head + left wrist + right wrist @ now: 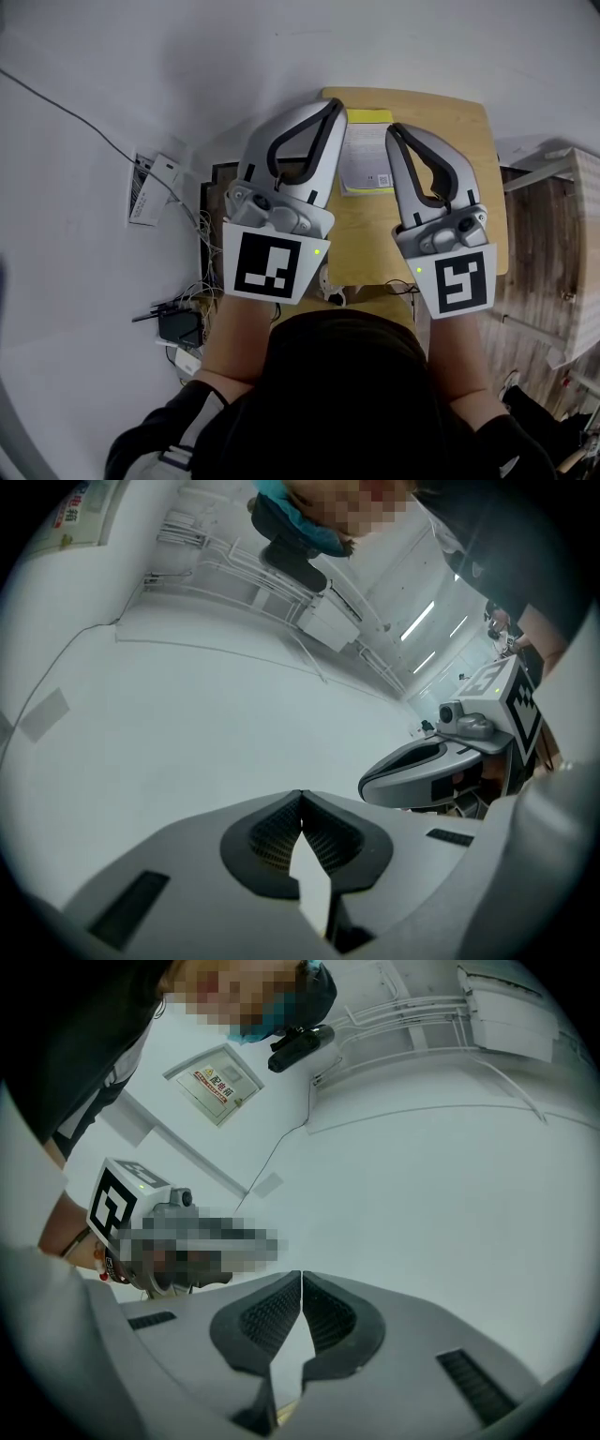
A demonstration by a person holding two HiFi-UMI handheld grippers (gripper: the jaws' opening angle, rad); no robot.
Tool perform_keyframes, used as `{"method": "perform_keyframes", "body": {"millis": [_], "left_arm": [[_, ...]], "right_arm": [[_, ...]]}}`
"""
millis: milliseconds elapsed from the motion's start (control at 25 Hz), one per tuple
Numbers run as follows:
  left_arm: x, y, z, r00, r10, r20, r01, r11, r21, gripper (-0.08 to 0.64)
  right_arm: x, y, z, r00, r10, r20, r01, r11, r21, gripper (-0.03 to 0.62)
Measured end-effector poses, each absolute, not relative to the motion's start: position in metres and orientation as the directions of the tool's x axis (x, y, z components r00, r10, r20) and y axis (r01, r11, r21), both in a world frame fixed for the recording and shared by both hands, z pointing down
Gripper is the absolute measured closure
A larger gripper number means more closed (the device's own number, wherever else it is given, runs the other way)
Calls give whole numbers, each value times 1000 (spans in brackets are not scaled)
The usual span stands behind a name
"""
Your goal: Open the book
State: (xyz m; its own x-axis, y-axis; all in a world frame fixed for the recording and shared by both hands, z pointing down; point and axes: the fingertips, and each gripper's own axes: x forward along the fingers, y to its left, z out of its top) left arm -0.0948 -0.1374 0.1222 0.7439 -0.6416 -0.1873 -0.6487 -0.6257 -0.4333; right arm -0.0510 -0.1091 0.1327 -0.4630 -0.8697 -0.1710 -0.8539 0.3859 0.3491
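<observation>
The wooden desk (469, 178) carries the book (364, 161) near its far edge, lying flat and, as far as the partly covered head view lets me judge, closed. Above it the left gripper (335, 106) and right gripper (393, 129) hang side by side, each with its jaws together on nothing. The task looks to be at the approach; next, one gripper must come down to the cover's free edge and lift it.

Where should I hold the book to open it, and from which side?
Grip only the top cover at a long edge, coming in low from the side. The book lies flat on the table, so only thin edges offer hold. Spine side cannot be told.
</observation>
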Motion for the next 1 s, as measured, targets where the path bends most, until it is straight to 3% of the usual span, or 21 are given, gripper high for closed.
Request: {"method": "perform_keyframes", "body": {"millis": [1000], "left_arm": [[-57, -172, 153, 705, -704, -91, -674, -624, -395, 549]], "right_arm": [[-11, -151, 154, -528, -839, -128, -827, 474, 303, 563]]}}
